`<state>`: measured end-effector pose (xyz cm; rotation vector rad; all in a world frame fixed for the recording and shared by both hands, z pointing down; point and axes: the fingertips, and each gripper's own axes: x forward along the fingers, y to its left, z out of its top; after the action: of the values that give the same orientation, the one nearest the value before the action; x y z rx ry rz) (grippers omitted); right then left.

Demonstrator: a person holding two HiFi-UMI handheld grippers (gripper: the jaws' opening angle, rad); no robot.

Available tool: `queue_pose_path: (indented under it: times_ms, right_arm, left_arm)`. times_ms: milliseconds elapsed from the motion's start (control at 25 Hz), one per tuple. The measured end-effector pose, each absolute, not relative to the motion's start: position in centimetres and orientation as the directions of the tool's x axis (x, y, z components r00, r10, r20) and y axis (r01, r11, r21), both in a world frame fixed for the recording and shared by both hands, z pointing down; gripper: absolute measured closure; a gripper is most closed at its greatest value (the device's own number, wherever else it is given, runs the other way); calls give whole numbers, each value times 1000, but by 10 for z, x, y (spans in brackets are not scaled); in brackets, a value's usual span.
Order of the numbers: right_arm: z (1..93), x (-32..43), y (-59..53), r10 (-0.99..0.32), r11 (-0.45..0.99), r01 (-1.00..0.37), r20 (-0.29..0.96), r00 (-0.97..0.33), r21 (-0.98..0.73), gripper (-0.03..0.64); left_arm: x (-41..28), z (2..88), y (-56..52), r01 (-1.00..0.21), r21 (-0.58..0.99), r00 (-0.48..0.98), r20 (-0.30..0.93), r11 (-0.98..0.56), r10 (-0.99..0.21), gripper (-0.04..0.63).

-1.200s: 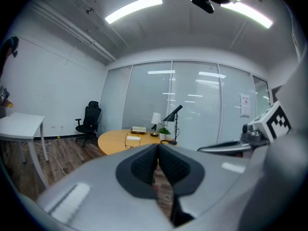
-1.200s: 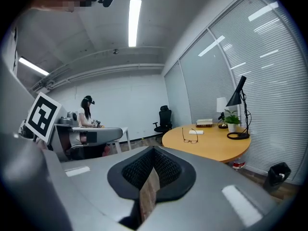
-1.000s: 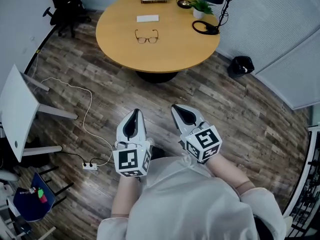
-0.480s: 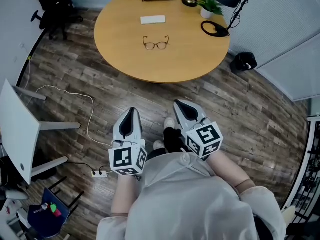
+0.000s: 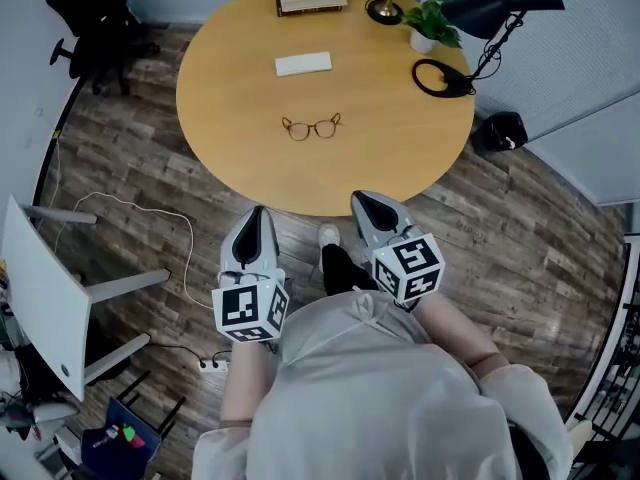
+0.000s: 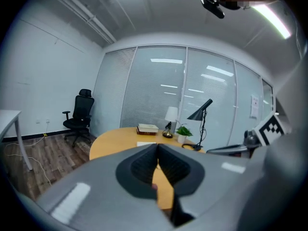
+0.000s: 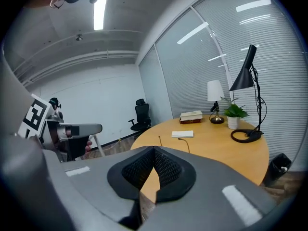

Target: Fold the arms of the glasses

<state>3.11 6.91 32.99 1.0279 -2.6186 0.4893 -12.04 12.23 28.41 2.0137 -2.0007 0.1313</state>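
Glasses [image 5: 311, 127] on round table [image 5: 385, 163], arms unfolded

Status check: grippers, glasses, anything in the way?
Both shut, empty: left gripper, right gripper, near the table edge. Glasses untouched mid-table, arms open. White box and lamp base lie beyond them, off the path.

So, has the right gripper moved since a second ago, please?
Yes: the right gripper has come forward to the near edge of the table; earlier it was well short of it.
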Motion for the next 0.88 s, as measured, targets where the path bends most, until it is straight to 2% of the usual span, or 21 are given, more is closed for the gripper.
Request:
queue_pose_path:
  times_ms: [160,400,640,880]
  right_arm:
    - [350,30,-3,-587,670,-710,430,-686,-218,618]
    - [403,15,-63,-496,663,-697,536,-683,-275,618]
    - [453,-12,-92,-463,673,-706,620,-634,-220,617]
    - [502,-25,-126,-478,652,-743,679,-558,-152,618]
  left_arm:
    - [-132,298,51,-988,152,36,308,12,-951,589]
    - [-143,340,-17,-986,164,31,394,37,-919,589]
    - [-154,384,-51,-985,173,80,473,3,-877,589]
    - [-166,415,-82,-977,204,158,491,-63,-857,589]
